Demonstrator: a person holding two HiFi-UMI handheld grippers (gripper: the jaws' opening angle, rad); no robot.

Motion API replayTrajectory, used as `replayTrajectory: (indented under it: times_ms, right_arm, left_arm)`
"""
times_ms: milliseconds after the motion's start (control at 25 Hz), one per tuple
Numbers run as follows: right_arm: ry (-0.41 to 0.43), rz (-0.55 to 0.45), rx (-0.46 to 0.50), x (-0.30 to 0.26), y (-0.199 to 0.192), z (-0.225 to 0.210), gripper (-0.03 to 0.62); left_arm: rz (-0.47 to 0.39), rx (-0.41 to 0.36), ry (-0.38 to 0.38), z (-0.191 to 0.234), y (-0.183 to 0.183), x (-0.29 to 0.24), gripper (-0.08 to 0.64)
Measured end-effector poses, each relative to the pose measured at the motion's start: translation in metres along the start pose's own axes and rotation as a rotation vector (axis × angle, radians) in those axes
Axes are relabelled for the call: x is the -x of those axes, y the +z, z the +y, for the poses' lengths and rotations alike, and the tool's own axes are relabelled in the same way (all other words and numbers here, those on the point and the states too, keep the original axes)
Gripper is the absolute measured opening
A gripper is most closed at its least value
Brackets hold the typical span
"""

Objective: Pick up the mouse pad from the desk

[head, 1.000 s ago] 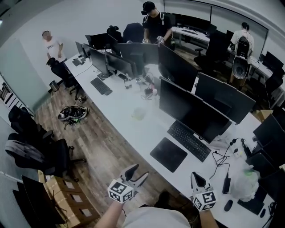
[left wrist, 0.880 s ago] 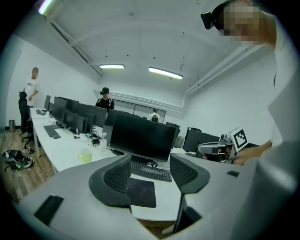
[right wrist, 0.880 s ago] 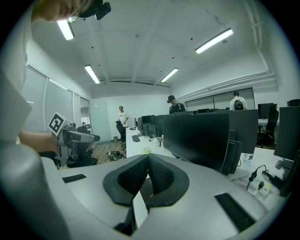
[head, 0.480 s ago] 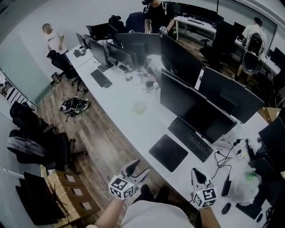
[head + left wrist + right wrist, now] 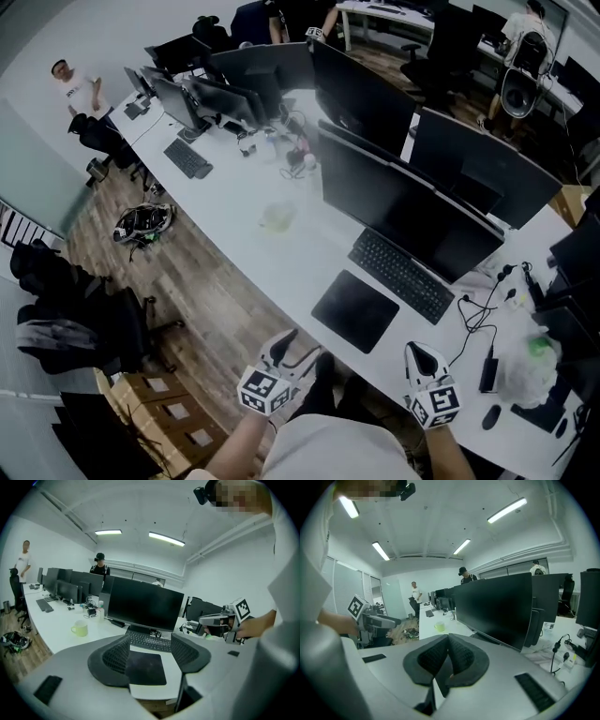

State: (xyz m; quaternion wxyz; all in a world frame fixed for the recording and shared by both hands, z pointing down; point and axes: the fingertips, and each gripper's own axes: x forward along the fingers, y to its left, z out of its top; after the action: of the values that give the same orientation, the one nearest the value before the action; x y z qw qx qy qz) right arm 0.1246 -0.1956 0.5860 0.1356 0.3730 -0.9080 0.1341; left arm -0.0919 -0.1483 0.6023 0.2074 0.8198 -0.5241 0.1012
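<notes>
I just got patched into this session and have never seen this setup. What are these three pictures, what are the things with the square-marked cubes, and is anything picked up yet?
There is no robot here: a person holds a two-jaw gripper in each hand. The head view comes from a camera on their head, looking down at the left gripper and the right gripper. The other two views come from cameras riding on each gripper, looking along its jaws. On the white desk lie a dark mouse pad, a keyboard behind it, monitors and a green mug. Nothing is held. The left jaws are apart and opening, with the pad ahead of them untouched. The right jaws are together and empty.
</notes>
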Motion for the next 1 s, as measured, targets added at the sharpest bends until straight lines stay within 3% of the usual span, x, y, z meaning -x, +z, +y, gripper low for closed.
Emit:
replayTrajectory:
  times_ms: [480, 1000]
  right_arm:
    - [-0.118, 0.053, -0.069, -0.042, -0.027, -0.012, 0.011]
    - [-0.164, 0.157, -0.119, -0.096, -0.079, -0.018, 0.012]
  left_arm:
    - [0.157, -0.028, -0.06, 0.057, -0.056, -0.07, 0.318]
    - [0.379, -0.025, -0.053, 0.102, -0.169, -0.15, 0.376]
